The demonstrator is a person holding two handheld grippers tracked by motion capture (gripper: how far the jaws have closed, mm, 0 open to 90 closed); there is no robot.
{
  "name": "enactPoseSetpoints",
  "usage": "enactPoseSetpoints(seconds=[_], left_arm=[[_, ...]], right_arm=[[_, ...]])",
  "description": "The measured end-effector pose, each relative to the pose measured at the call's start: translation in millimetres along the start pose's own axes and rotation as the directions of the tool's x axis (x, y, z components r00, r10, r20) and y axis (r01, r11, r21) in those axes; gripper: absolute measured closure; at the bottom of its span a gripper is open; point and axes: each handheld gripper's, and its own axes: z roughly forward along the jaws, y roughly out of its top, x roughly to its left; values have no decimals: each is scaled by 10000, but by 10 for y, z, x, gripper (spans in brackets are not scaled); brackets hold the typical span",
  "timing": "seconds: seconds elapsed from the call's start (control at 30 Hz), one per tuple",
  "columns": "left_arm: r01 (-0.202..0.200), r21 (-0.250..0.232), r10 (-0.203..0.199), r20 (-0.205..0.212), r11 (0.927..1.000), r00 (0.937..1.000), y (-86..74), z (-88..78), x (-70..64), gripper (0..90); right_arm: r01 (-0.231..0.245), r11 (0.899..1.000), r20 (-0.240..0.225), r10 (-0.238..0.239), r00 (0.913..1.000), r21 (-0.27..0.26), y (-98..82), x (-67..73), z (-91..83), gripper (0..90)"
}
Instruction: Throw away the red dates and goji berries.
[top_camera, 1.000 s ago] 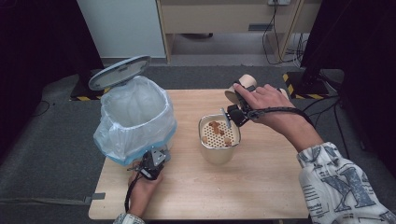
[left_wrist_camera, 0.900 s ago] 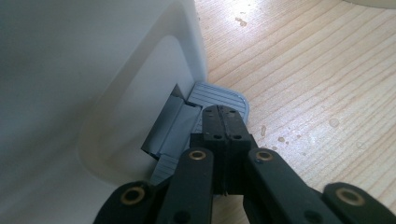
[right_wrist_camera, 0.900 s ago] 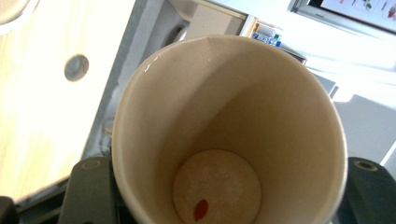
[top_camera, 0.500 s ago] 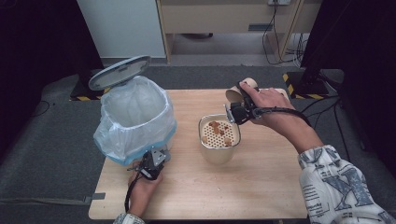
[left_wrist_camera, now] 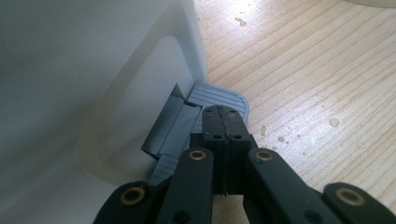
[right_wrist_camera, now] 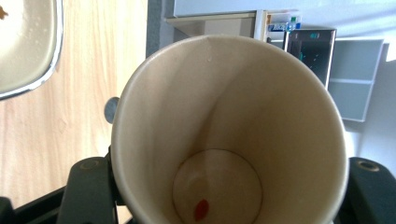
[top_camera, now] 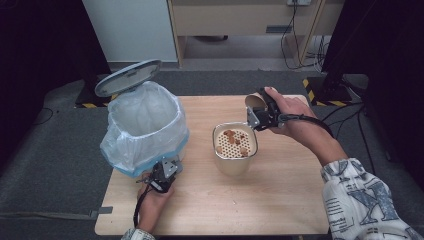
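A white pedal bin (top_camera: pixel 145 125) lined with a clear bag stands at the table's left, its grey lid (top_camera: pixel 127 77) raised. My left gripper (top_camera: pixel 162 172) is shut, its tips (left_wrist_camera: pixel 223 112) resting on the bin's grey pedal (left_wrist_camera: pixel 219 95). My right gripper (top_camera: pixel 260 117) is shut on a paper cup (top_camera: pixel 256 102), tipped on its side just past the cream container (top_camera: pixel 235 147). That container has a perforated insert with brown bits on it. In the right gripper view the cup (right_wrist_camera: pixel 229 116) is almost empty, one red bit (right_wrist_camera: pixel 201 210) on its bottom, and black fingers (right_wrist_camera: pixel 88 186) flank it.
Small drops and crumbs dot the wooden table (left_wrist_camera: pixel 303 70) beside the pedal. The container's rim (right_wrist_camera: pixel 28 42) lies to the cup's left in the right gripper view. Shelving and cables (top_camera: pixel 300 30) stand beyond the table's far edge.
The right hand has shifted slightly with the tipped cup, staying at the container's far rim. The left gripper has not moved from the pedal.
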Motion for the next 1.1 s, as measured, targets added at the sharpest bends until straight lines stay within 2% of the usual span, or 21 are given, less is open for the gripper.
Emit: enactPoseSetpoints(seconds=[0.1,0.17,0.37,0.5,0.73,0.87,1.1], left_arm=[[-4,-1,4,-8,10000,10000,0,0,-1,897],[-4,-9,4,-1,10000,10000,0,1,-1,897],[-4,-6,4,1,10000,10000,0,1,0,897],[-15,-4,15,-5,10000,10000,0,1,-1,897],[-53,21,53,1,10000,10000,-1,-2,3,897],[-61,21,61,0,10000,10000,-1,-2,3,897],[-62,12,62,9,10000,10000,-2,-2,4,897]], right_arm=[[-171,9999,-36,171,9998,14,-30,5,-1,337],[-28,9999,-36,29,10000,112,-54,18,4,337],[-322,9994,-131,324,9994,161,-104,13,1,336],[-679,9976,-203,681,9975,106,-153,-1,-5,336],[-846,9964,-301,849,9959,101,-220,19,-5,336],[-1251,9921,-398,1253,9913,89,-298,34,-20,336],[-1694,9856,-582,1692,9839,32,-400,48,-61,334]])
